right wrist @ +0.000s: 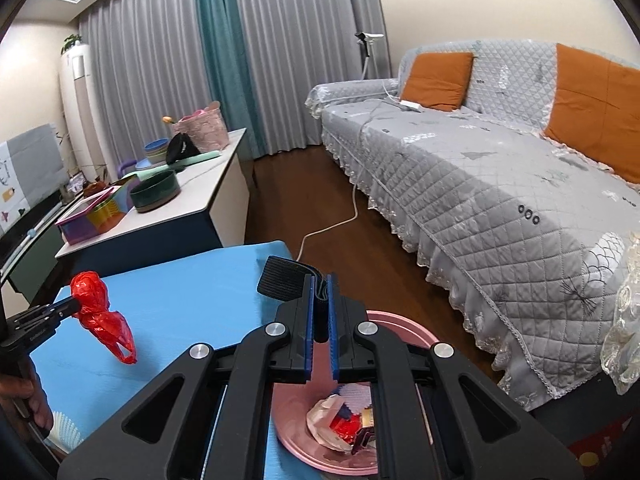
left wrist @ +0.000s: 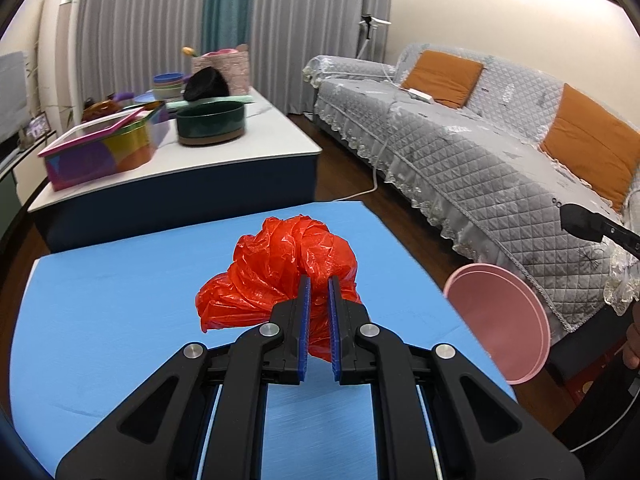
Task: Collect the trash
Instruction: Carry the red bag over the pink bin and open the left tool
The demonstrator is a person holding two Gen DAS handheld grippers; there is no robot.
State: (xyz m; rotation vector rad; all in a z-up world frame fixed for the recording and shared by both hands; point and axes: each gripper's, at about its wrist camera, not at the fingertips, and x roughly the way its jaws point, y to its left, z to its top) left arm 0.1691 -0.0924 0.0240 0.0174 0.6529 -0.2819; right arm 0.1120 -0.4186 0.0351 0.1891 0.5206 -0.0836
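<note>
A crumpled red plastic bag [left wrist: 280, 272] is pinched in my left gripper [left wrist: 319, 286] and hangs above the blue table [left wrist: 120, 300]. In the right wrist view the bag [right wrist: 100, 312] dangles from the left gripper's tip at the left. My right gripper [right wrist: 319, 284] is shut on the black ribbed handle [right wrist: 286, 280] of a pink dustpan [right wrist: 404, 328] held over the table's right edge. The pan holds crumpled wrappers [right wrist: 344, 424]. The pan's pink underside [left wrist: 500, 320] shows at the right of the left wrist view.
A white-topped low cabinet [left wrist: 276, 136] stands beyond the blue table with a green bowl [left wrist: 210, 122], a colourful box [left wrist: 96, 152] and baskets. A grey quilted sofa [right wrist: 480, 184] with orange cushions runs along the right. A white cable [right wrist: 332, 224] lies on the wood floor.
</note>
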